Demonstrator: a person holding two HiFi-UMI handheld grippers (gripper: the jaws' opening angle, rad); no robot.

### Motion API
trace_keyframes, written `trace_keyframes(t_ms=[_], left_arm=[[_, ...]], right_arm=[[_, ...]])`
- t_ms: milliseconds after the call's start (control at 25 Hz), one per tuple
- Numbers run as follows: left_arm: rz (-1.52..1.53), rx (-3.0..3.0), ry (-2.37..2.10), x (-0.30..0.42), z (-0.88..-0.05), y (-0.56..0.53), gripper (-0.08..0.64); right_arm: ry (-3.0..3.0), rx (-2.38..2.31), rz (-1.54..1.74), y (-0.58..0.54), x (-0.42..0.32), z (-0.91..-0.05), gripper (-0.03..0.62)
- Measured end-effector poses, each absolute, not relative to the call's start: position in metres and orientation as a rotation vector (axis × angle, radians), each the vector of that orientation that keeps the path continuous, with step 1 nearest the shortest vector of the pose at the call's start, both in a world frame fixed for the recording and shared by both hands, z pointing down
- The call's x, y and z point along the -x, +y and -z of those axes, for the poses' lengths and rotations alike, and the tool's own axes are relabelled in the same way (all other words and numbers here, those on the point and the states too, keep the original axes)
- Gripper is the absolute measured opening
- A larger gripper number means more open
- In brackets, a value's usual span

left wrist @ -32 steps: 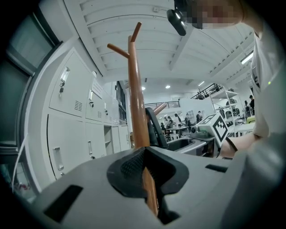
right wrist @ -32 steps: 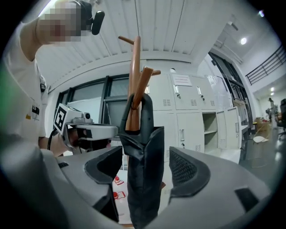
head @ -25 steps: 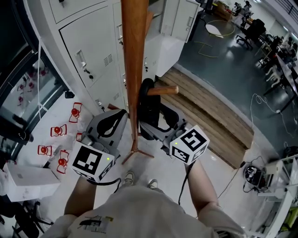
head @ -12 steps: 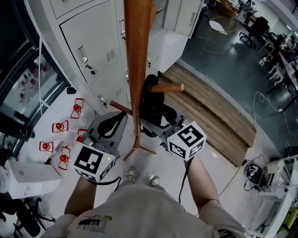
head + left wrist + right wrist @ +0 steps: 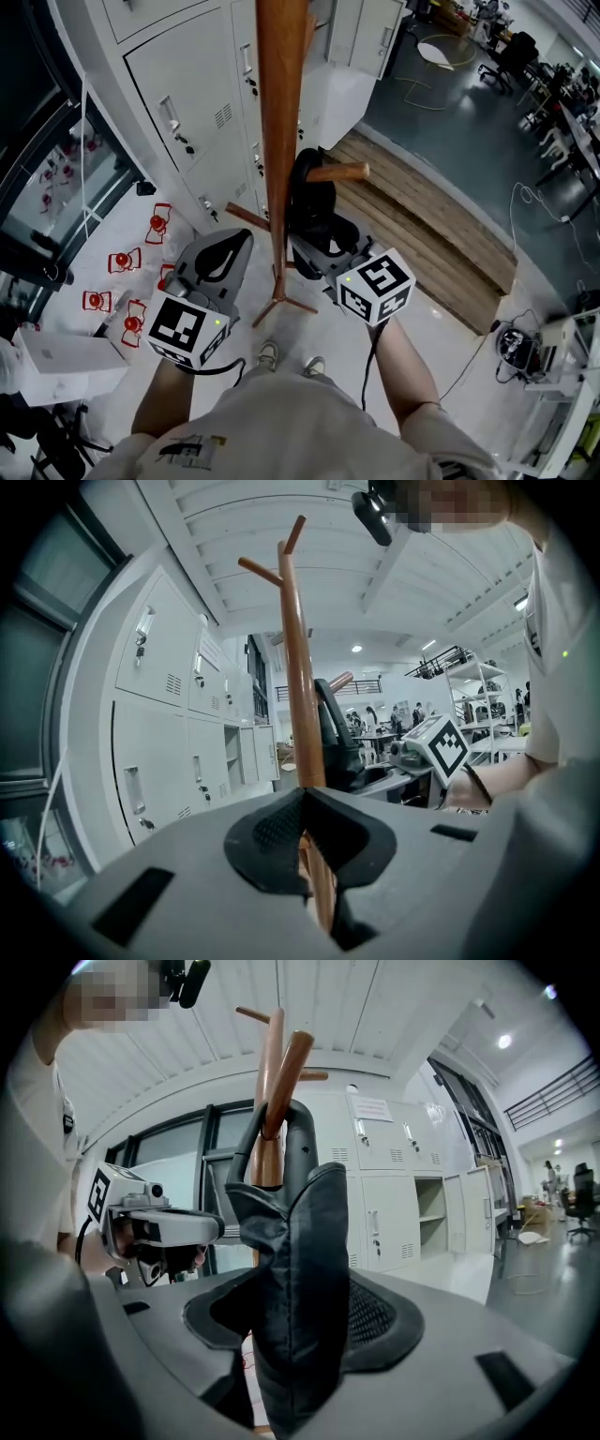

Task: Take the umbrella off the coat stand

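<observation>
A tall wooden coat stand (image 5: 281, 141) rises in front of me. A black folded umbrella (image 5: 314, 211) hangs by its curved handle (image 5: 281, 1119) over a side peg (image 5: 337, 172). My right gripper (image 5: 323, 248) reaches level at the umbrella (image 5: 305, 1269). The folded cloth stands between its jaws, which are closing, and no firm press shows. My left gripper (image 5: 230, 246) is just left of the pole (image 5: 298, 667), its jaws shut with nothing in them. Beyond the pole, the left gripper view shows the umbrella (image 5: 333, 733) and the right gripper's marker cube (image 5: 439, 747).
White metal lockers (image 5: 187, 103) stand behind and left of the stand. Several small red items (image 5: 122, 267) and a white box (image 5: 66, 361) lie on the floor at left. A wooden platform (image 5: 422, 225) runs to the right, with cables and gear (image 5: 516, 352) beyond.
Both grippers stay close by the stand. Only the head view has shifted a little, and the umbrella still hangs on its peg.
</observation>
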State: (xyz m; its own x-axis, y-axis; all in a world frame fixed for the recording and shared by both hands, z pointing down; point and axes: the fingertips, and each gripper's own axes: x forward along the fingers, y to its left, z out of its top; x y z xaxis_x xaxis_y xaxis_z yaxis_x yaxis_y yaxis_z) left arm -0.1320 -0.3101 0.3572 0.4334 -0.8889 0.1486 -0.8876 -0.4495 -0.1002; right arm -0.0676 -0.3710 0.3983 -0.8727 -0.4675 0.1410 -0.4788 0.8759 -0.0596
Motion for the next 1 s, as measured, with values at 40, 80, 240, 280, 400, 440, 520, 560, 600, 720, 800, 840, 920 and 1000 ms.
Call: trace_keyframes(t_ms=[40,80,240,280,400,440,520,560,600,720,800,840,920,1000], left_arm=[[0.278,2.653,1.639,0.131,-0.356,-0.310,0.008],[0.276,2.652,1.633,0.131,-0.355,-0.310,0.008],[0.245,2.645,1.630,0.133,-0.349,-0.307,0.008],[0.235,2.644,1.625,0.132,-0.346,-0.306,0.008],[0.215,2.642,1.598,0.127,-0.338,-0.302,0.008],[0.210,2.641,1.587,0.125,-0.335,-0.301,0.008],[0.201,2.640,1.559,0.120,-0.328,-0.300,0.008],[0.197,2.640,1.542,0.117,-0.325,-0.299,0.008],[0.193,2.640,1.527,0.115,-0.322,-0.299,0.008],[0.177,2.639,1.501,0.109,-0.319,-0.297,0.008],[0.170,2.643,1.483,0.104,-0.316,-0.297,0.008],[0.169,2.645,1.468,0.101,-0.313,-0.298,0.008],[0.170,2.644,1.434,0.095,-0.306,-0.300,0.008],[0.164,2.641,1.405,0.088,-0.299,-0.302,0.008]], right_arm=[[-2.919,-0.743,-0.145,-0.371,0.066,-0.398,0.255],[-2.915,-0.747,-0.148,-0.371,0.065,-0.398,0.255],[-2.918,-0.787,-0.168,-0.369,0.058,-0.388,0.253],[-2.921,-0.801,-0.171,-0.368,0.055,-0.384,0.253],[-2.926,-0.849,-0.155,-0.366,0.044,-0.369,0.253],[-2.925,-0.864,-0.144,-0.365,0.040,-0.364,0.253],[-2.921,-0.900,-0.127,-0.365,0.032,-0.356,0.253],[-2.919,-0.920,-0.121,-0.365,0.028,-0.353,0.253],[-2.918,-0.940,-0.118,-0.365,0.023,-0.350,0.253],[-2.910,-0.999,-0.101,-0.362,0.010,-0.342,0.253],[-2.888,-1.051,-0.050,-0.357,-0.002,-0.335,0.253],[-2.874,-1.081,-0.017,-0.355,-0.008,-0.330,0.253],[-2.858,-1.133,0.031,-0.352,-0.018,-0.318,0.253],[-2.865,-1.174,0.046,-0.349,-0.028,-0.306,0.253]])
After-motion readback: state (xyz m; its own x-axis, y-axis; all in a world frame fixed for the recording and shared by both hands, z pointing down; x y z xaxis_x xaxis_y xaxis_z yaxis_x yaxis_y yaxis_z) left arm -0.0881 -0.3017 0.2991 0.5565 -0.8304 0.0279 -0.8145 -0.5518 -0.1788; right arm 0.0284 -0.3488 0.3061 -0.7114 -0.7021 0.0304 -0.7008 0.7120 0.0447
